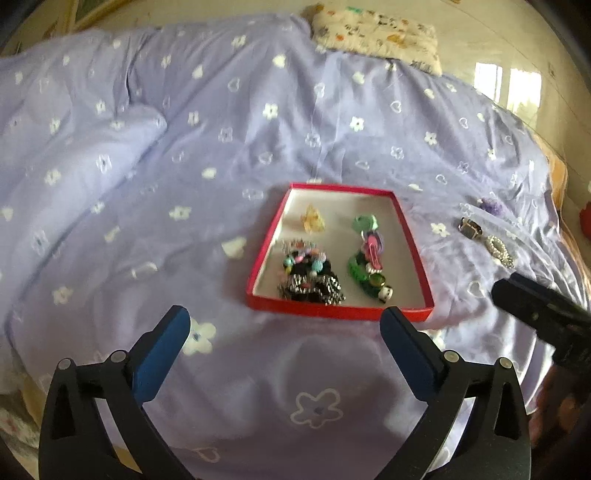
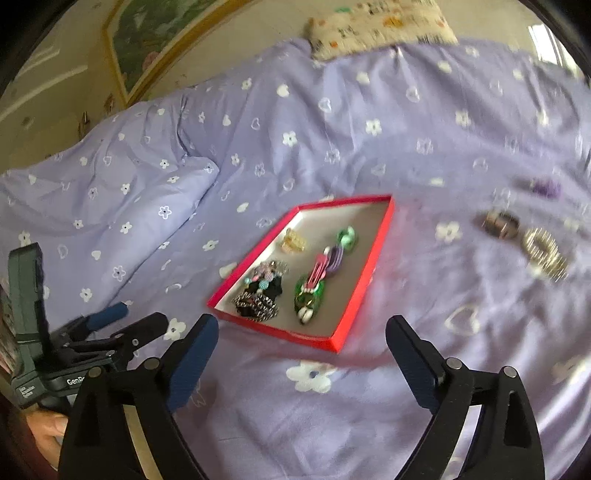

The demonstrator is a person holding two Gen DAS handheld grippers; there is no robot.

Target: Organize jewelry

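A red tray (image 1: 334, 311) with a white floor lies on the purple bedspread; it also shows in the right wrist view (image 2: 354, 299). It holds a yellow clip (image 1: 313, 218), a pile of beaded and black-silver pieces (image 1: 309, 275) and a green-pink row of clips (image 1: 365, 258). Right of the tray on the bedspread lie a dark ring (image 1: 470, 229), a sparkly silver piece (image 1: 499, 251) and a purple piece (image 1: 491, 205). My left gripper (image 1: 285, 325) is open and empty just in front of the tray. My right gripper (image 2: 302, 332) is open and empty near the tray's front corner.
The purple flowered bedspread (image 1: 221, 147) covers the bed, with a folded ridge at left. A patterned pillow (image 1: 376, 33) lies at the far end. The right gripper's body (image 1: 543, 314) shows at right in the left wrist view; the left gripper's body (image 2: 74, 354) shows at lower left in the right wrist view.
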